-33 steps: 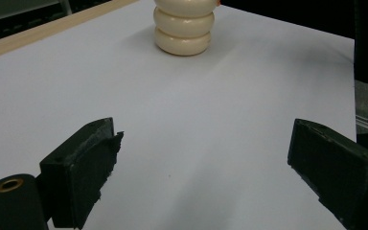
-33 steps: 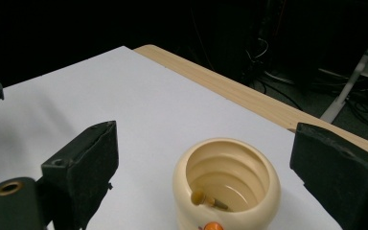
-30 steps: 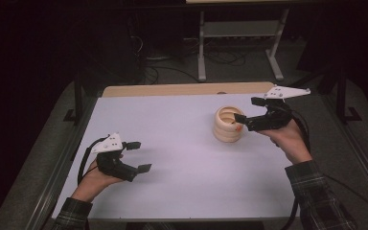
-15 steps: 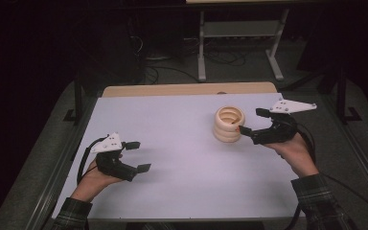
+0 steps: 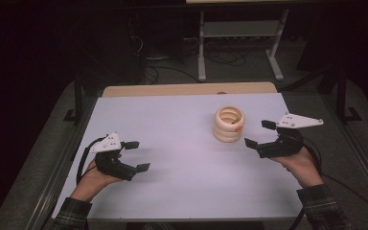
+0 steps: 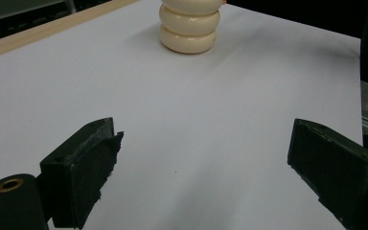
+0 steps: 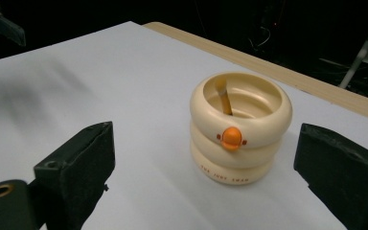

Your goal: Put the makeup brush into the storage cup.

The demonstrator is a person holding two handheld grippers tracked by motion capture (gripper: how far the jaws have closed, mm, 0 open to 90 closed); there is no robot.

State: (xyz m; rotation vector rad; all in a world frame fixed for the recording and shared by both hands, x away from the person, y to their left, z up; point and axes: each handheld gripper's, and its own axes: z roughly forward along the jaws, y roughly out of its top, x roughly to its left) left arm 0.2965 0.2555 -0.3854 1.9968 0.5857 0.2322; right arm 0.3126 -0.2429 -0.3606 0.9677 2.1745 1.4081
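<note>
I was looking down on a pale lilac table (image 5: 182, 143) with a wooden strip along its far edge. A cream holder (image 5: 229, 124) shaped like three stacked rings stood upright on the right half of the table, toward the far side. On its front sat a small orange duck bill (image 7: 232, 138) with two dots beside it, and a thin orange stick (image 7: 223, 98) leaned inside the hollow.

My right gripper (image 5: 260, 134) sat just to the right of the holder, near it but not touching, with its jaws wide apart and nothing between them. In the right gripper view the holder stood ahead, framed between the two black jaws, with clear table around it.

My left gripper (image 5: 137, 155) rested low over the near left part of the table, well apart from the holder. Its jaws also stood wide apart over bare table. In the left gripper view the holder showed far off at the top.
</note>
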